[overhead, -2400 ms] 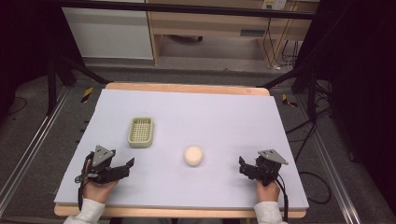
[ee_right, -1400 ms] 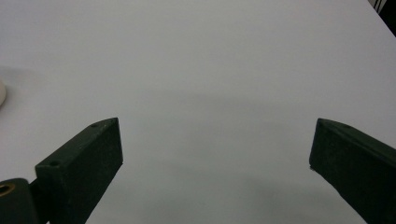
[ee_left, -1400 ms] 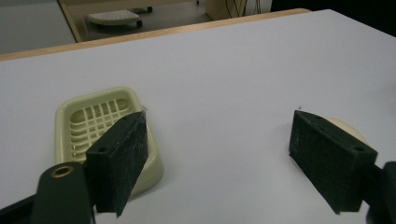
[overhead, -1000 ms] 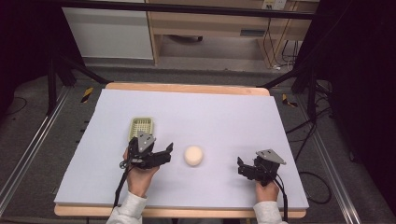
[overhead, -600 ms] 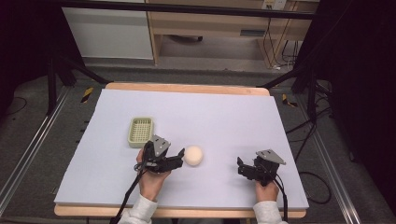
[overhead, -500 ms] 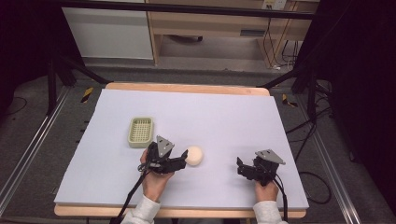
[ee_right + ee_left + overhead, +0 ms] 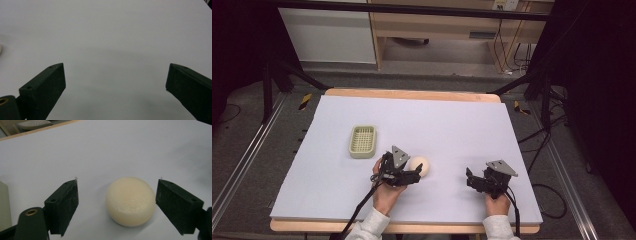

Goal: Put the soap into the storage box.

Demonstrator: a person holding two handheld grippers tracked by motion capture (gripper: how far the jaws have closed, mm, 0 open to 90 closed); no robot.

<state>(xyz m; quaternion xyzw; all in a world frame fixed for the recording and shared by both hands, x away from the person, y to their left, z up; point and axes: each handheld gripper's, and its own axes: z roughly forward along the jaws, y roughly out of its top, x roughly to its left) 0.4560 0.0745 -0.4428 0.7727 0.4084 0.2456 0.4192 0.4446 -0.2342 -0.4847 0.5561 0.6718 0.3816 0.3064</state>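
A pale counter [image 7: 462, 125] with a wooden edge is sitting on a grey floor [image 7: 262, 150]. Cables [image 7: 547, 150] are trailing at right; a wooden shelf [image 7: 437, 25] is standing far behind.

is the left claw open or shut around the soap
Open. In the left gripper view the left claw has its jaws spread either side of the round soap, gaps visible on both sides.

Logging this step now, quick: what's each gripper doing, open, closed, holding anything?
Left gripper: open, fingers either side of the cream round soap, not gripping it.
Right gripper: open, holding nothing, over the white table.
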